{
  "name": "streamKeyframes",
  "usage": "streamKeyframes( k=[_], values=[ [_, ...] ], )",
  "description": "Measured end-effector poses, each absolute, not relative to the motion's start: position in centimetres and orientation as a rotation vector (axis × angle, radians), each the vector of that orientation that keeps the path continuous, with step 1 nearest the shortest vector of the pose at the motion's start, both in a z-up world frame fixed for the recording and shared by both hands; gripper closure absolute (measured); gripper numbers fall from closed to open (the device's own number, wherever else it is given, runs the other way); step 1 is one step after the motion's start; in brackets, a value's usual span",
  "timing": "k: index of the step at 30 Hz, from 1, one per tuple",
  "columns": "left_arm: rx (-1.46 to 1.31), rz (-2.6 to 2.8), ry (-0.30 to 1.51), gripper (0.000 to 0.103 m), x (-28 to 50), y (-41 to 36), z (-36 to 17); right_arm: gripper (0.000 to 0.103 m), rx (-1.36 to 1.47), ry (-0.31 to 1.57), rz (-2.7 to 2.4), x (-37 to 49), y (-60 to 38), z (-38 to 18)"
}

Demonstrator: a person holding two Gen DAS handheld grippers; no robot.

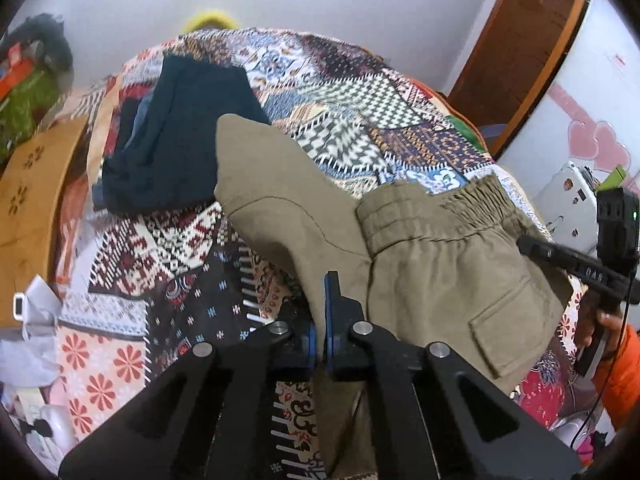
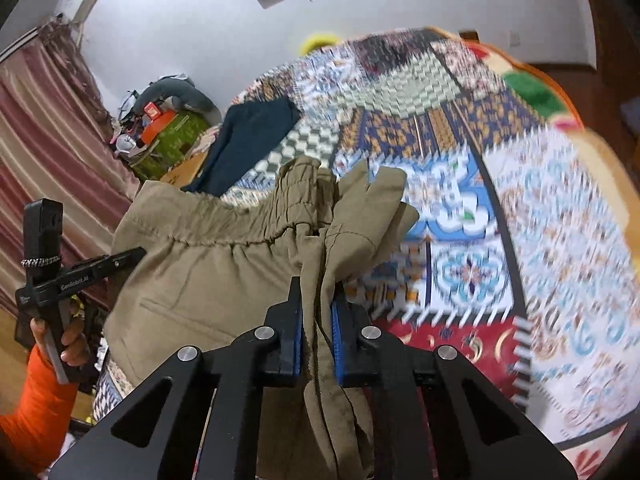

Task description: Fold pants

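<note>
The olive-khaki cotton pants [image 1: 432, 264] with an elastic gathered waistband hang between the two grippers above a bed covered by a bright patchwork-patterned quilt [image 1: 360, 92]. The left gripper [image 1: 320, 300], black with blue pads, is clamped on a fold of the khaki cloth, which runs down between its closed fingers. The right gripper [image 2: 316, 300] pinches a bunched edge of the same pants near the waistband, its blue pads pressed against the cloth from both sides. In the left wrist view a flapped back pocket [image 1: 508, 332] faces the camera, and one leg rises in a tilted peak towards the quilt's far side. A folded dark navy garment [image 1: 180, 136] lies flat on the quilt beyond the pants, apart from them. Each wrist view shows the other gripper's handle held by a hand [image 2: 68, 340] in an orange sleeve [image 2: 36, 404]. The right wrist view is motion-blurred on its right side, so the quilt's pattern there is hard to read.
</note>
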State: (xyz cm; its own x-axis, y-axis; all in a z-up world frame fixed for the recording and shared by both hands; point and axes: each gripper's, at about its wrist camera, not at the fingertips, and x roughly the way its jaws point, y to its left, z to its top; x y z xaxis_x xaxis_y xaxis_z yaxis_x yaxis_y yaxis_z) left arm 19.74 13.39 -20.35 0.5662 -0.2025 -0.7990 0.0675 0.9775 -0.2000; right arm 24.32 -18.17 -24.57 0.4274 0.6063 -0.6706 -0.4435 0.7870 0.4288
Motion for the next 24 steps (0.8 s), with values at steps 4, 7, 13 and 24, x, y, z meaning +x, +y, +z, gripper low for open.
streamKeyframes(
  k=[4, 7, 13, 24],
  values=[
    [-0.135, -0.154, 0.907, 0.100, 19.8, 13.7, -18.3, 0.093, 0.163, 0.867, 0.675, 25.2, -17.4, -22.3],
    [-0.114, -0.132, 0.866, 0.100, 20.2, 14.3, -16.8, 0.093, 0.126, 0.830, 0.685, 25.8, -16.2, -20.9],
    [-0.092, -0.068, 0.802, 0.100, 22.1, 16.5, -13.9, 0.093, 0.070, 0.747, 0.707, 28.0, -13.3, -18.1],
    [-0.121, 0.044, 0.736, 0.100, 27.5, 22.3, -12.2, 0.093, 0.009, 0.675, 0.745, 33.4, -6.9, -16.8]
  ],
)
